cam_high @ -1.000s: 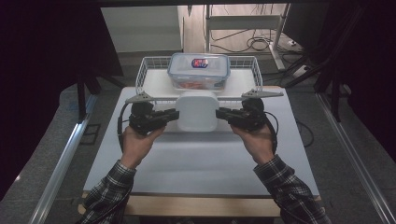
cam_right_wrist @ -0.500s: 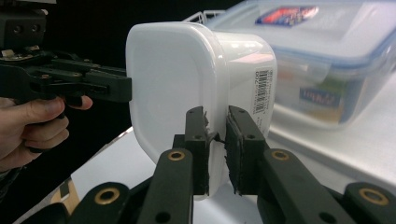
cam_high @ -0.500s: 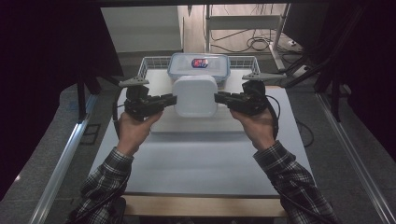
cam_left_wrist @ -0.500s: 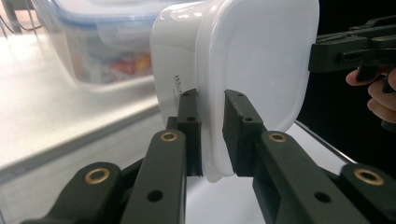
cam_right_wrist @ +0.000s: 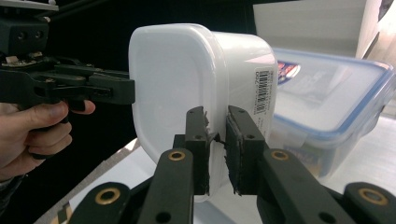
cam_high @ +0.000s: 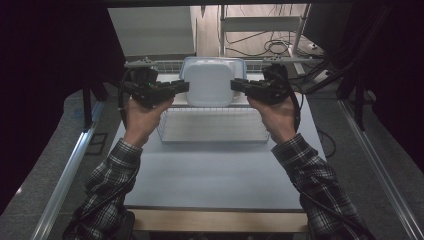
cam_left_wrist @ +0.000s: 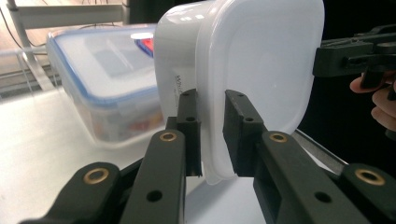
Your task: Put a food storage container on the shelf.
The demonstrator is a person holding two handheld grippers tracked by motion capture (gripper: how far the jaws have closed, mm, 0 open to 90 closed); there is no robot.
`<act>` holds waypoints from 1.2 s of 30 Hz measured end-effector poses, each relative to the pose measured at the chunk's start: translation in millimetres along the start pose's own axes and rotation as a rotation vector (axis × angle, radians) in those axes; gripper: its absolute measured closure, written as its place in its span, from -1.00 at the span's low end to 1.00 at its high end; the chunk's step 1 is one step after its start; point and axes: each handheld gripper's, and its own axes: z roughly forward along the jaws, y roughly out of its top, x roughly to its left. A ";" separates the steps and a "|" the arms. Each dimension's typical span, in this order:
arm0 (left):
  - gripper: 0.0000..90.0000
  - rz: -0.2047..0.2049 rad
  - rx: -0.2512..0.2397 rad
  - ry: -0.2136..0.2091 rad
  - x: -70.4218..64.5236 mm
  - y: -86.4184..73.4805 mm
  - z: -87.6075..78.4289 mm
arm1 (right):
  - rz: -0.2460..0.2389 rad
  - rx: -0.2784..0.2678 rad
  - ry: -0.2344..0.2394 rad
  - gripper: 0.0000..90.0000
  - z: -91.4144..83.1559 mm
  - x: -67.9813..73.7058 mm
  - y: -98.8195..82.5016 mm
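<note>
While both hands carry the white rounded-square plastic tub [cam_high: 209,82] above the white wire basket [cam_high: 212,133], the clamp must stay even, since each side pinches only its lip. The left gripper [cam_left_wrist: 212,135] has its jaws closed narrow on the tub's rim, and the right gripper [cam_right_wrist: 217,149] is clamped likewise on the opposite edge. I judge level, matched travel safest. Behind the tub, the gripper views reveal a clear blue-rimmed lidded box [cam_right_wrist: 327,102] and the tub's barcode label [cam_right_wrist: 264,91], both unclear in the high view, which alone shows the basket below.
</note>
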 end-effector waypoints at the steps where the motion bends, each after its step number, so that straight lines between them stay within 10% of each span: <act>1: 0.72 0.001 -0.001 0.000 0.3 3.1 0.6 | 0.002 -0.003 0.000 0.77 0.0 -1.1 2.6; 21: 0.73 -0.039 -0.053 -0.033 18.7 50.1 10.8 | 0.026 -0.038 -0.011 0.77 7.0 -17.2 50.2; 36: 0.70 -0.065 -0.017 -0.012 35.6 53.7 31.1 | 0.085 -0.007 -0.027 0.75 28.5 -39.1 53.8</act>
